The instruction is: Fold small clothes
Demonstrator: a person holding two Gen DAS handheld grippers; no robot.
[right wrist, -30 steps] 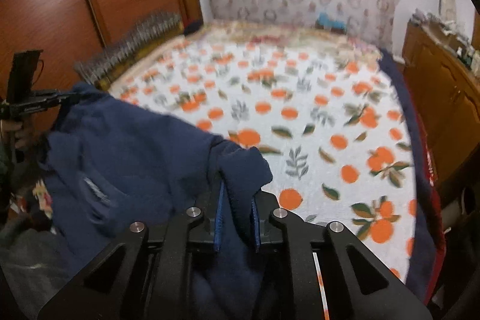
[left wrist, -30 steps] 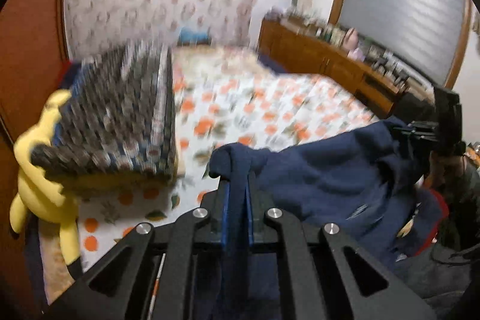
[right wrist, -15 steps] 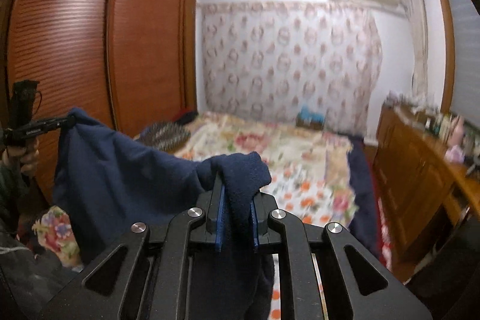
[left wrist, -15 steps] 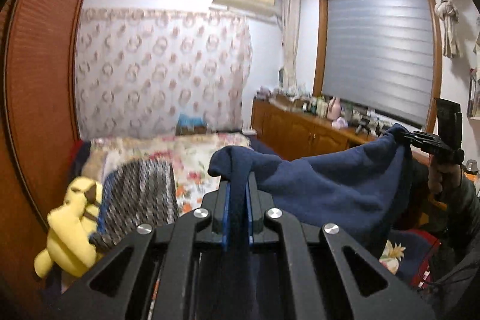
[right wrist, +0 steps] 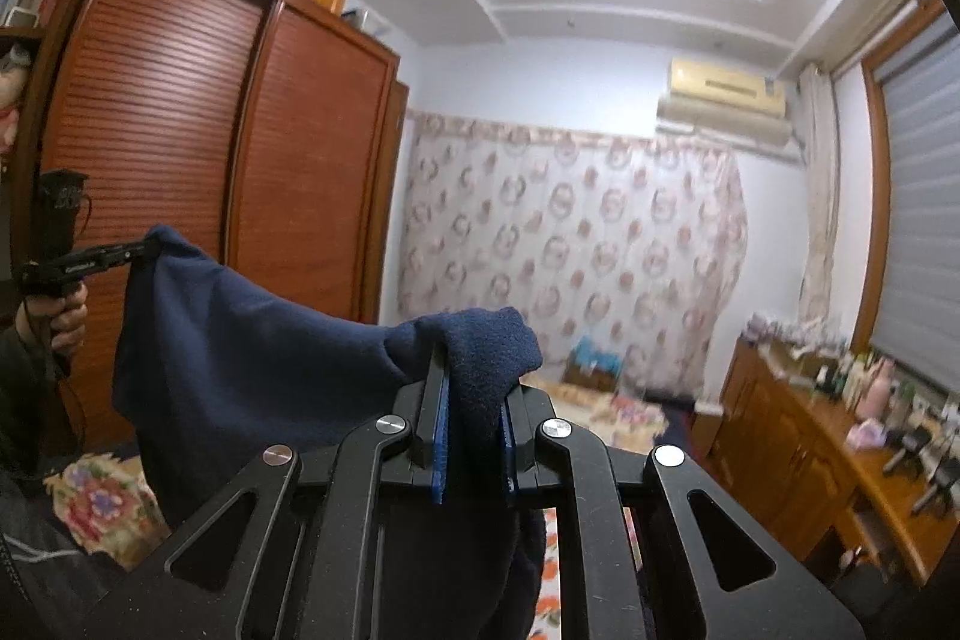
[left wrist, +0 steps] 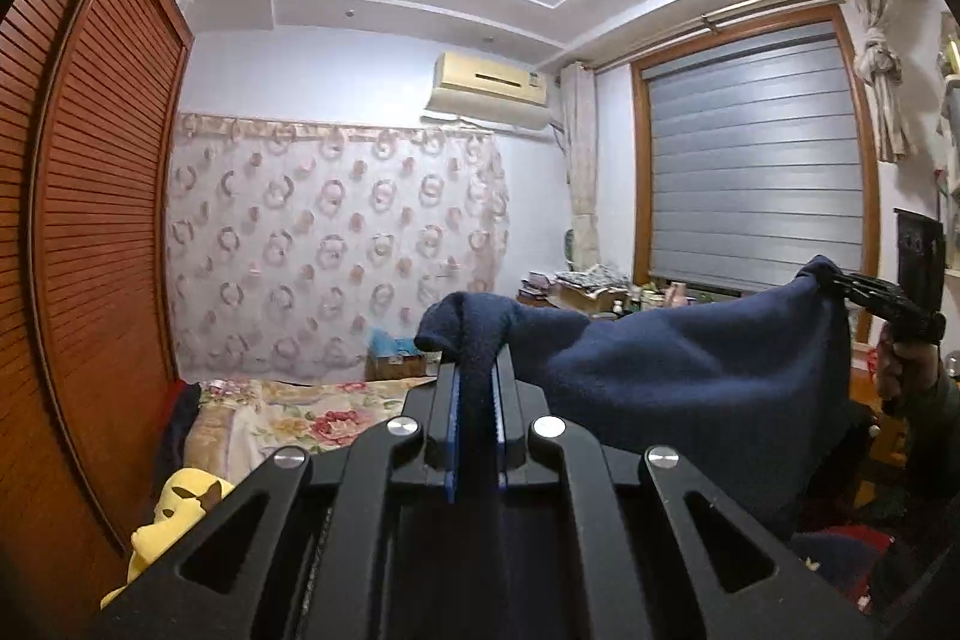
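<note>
A dark navy fleece garment hangs stretched in the air between my two grippers. My left gripper is shut on one corner of it; the cloth bunches over the blue pads. My right gripper is shut on the other corner of the garment. In the left wrist view the right gripper shows at far right, pinching the cloth. In the right wrist view the left gripper shows at far left, pinching the cloth. Both are raised high, pointing across the room.
The bed with floral bedding lies below and ahead. A yellow plush toy sits by the red-brown wardrobe. A wooden dresser with clutter runs along the right under the window blind.
Both grippers have lifted and tilted upward with the garment, from just over the bed to high in the air. The cloth now hangs free between them. Both grips stay shut.
</note>
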